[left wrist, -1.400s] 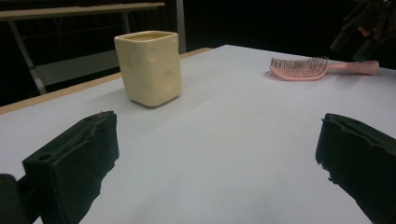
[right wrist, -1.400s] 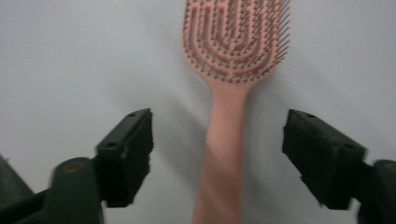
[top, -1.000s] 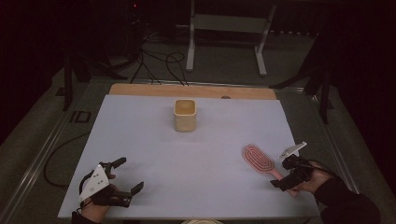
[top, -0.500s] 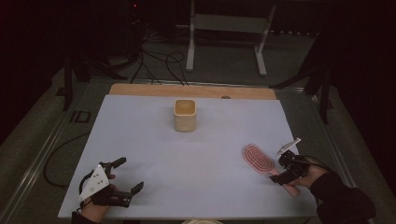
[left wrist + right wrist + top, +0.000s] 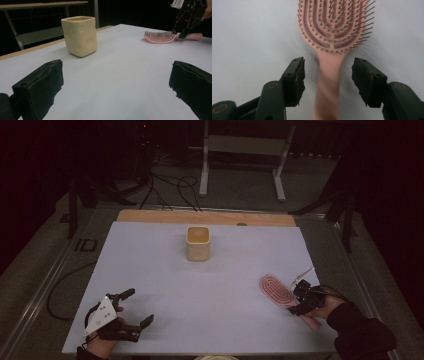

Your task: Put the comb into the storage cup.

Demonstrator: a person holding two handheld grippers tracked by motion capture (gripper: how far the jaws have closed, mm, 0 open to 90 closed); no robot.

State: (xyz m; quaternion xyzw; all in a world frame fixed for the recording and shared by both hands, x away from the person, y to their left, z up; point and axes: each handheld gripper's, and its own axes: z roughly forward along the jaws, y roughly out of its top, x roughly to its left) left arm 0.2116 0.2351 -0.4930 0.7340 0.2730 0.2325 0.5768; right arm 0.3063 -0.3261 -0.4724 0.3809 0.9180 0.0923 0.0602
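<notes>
Right gripper view has the right gripper (image 5: 328,80) released, jaws straddling the pink hairbrush (image 5: 334,37) handle without touching; brush lies at 4 o'clock on the surface (image 5: 210,290). I'd stay centred on the handle, then squeeze. Left gripper (image 5: 131,312) sits released at 8 o'clock.

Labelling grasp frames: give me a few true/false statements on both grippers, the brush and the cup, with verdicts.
1. The right gripper has its jaws open on either side of the pink hairbrush handle. True.
2. The hairbrush lies bristles down. False: the bristles point up.
3. The left gripper holds the cream cup. False: its jaws are open and empty near the table's near left edge, with the cup far off.
4. The cup stands upright on the white table. True.
</notes>
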